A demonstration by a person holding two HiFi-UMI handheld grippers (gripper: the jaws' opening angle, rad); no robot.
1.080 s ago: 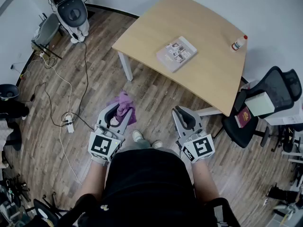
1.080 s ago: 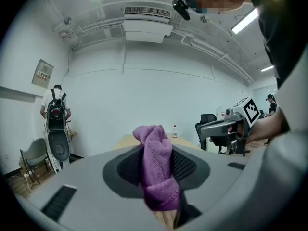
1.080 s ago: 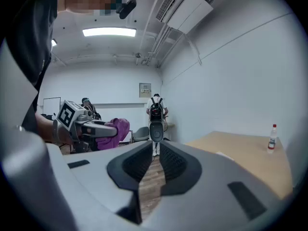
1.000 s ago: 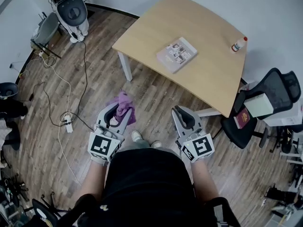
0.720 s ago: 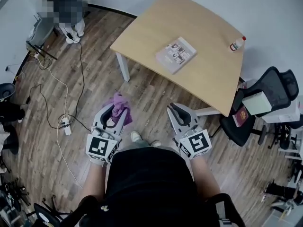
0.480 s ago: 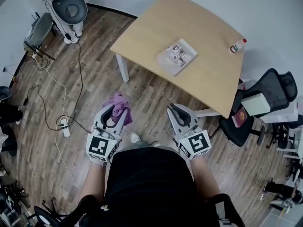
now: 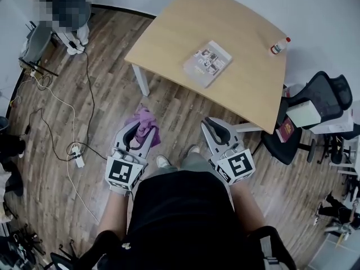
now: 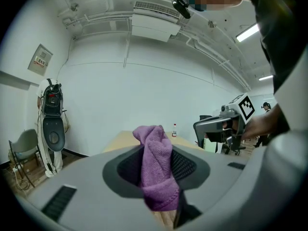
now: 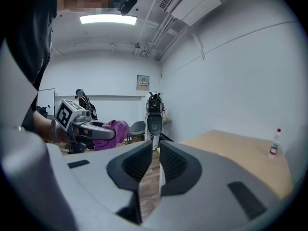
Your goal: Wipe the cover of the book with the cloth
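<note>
While the book lies flat near the middle of the light wooden surface, cover up and with nothing touching it, the purple cloth is well apart from it, down by your waist. Your left claw has its jaws closed on the bunched fabric. In the left gripper view the cloth fills the gap between them, a fold rising past the tips and a tail hanging below.

Your right claw sits just beside the left one at the same height. Its jaws are drawn in to a thin slit, with nothing between them. Both claws hang over the plank floor, short of the surface's near edge.

A small white bottle with a red cap stands upright at the far right corner of the surface, well away from the book. To the right, a black office chair carries a pale box and a red booklet. On the floor to your left, loose cables run to a power strip.
</note>
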